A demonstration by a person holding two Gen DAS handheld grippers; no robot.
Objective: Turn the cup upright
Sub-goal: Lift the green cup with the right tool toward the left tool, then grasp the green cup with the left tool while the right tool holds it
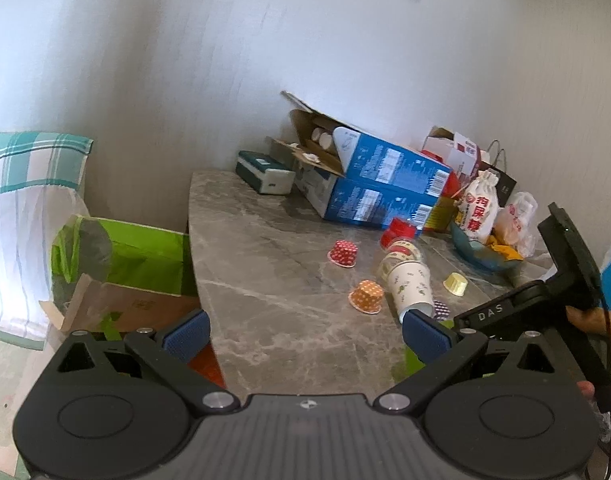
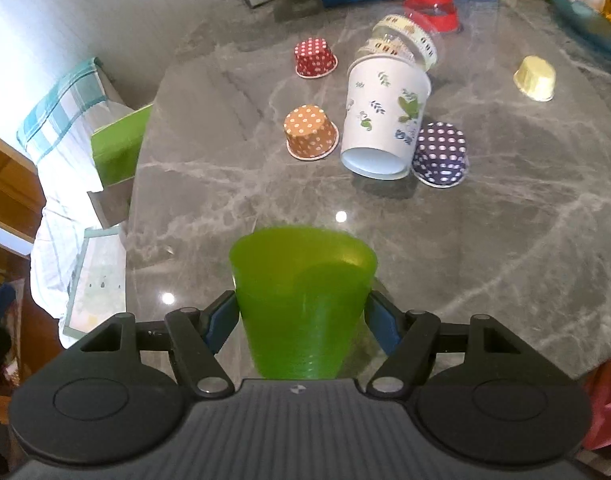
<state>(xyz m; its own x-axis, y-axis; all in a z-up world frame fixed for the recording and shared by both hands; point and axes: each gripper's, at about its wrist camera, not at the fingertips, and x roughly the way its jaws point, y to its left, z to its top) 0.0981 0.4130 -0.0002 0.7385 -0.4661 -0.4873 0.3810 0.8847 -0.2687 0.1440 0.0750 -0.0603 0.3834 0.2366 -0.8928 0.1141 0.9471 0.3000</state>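
Observation:
My right gripper [image 2: 301,320] is shut on a translucent green plastic cup [image 2: 301,288] and holds it above the grey marble table [image 2: 485,240], wide rim pointing forward, away from the camera. Its blue pads [image 2: 221,322] press the cup's sides. My left gripper [image 1: 305,334] is open and empty above the table's near left edge. The right gripper's black body [image 1: 545,296] shows at the right of the left wrist view. A white paper cup with leaf print [image 2: 381,124] lies on its side mid-table; it also shows in the left wrist view [image 1: 411,288].
Small dotted baking cups stand upside down: red [image 2: 315,58], orange [image 2: 311,132], purple [image 2: 439,154], plus a yellow one [image 2: 535,78]. A taped jar [image 2: 403,42] and red lid [image 2: 429,0] lie behind. Blue boxes [image 1: 385,184], a green-white box [image 1: 265,172], bags and a bowl [image 1: 481,250] crowd the back.

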